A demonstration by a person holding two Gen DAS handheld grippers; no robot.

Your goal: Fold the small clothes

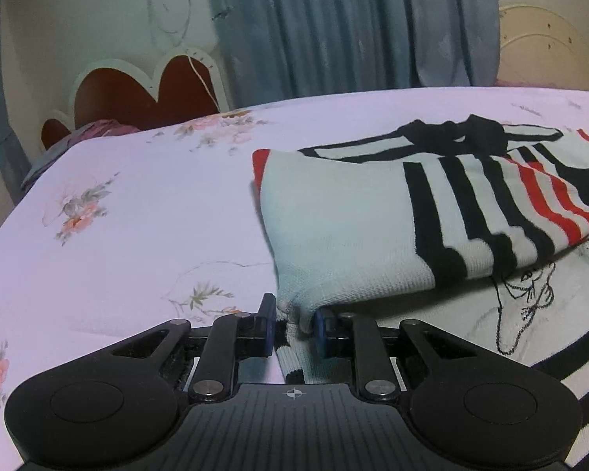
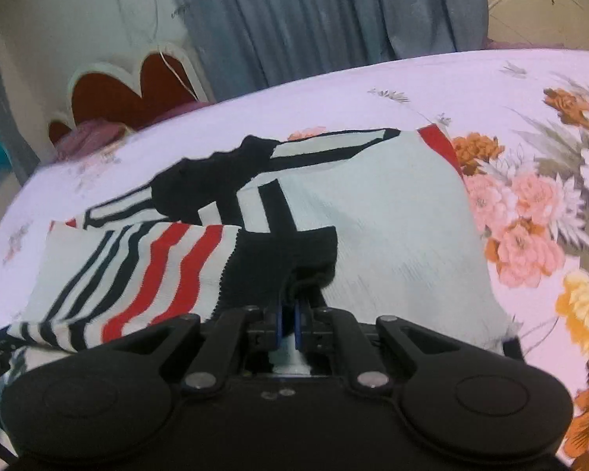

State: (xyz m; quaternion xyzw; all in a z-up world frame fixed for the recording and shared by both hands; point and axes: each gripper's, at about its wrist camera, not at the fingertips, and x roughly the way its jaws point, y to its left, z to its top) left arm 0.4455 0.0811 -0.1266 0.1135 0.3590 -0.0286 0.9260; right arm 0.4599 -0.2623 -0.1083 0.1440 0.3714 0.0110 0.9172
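A small white knit sweater with black and red stripes lies on the floral bed sheet, one sleeve folded across its body. My left gripper is shut on a near corner of the sweater, the cloth bunched between its blue pads. In the right wrist view the same sweater fills the middle. My right gripper is shut on the black cuff of the sleeve, which lies over the sweater's front. A line drawing on the sweater's front shows beside the folded sleeve.
The pale floral bed sheet spreads to the left and far side. A white and red scalloped headboard and grey curtains stand behind the bed. Purple cloth lies near the headboard.
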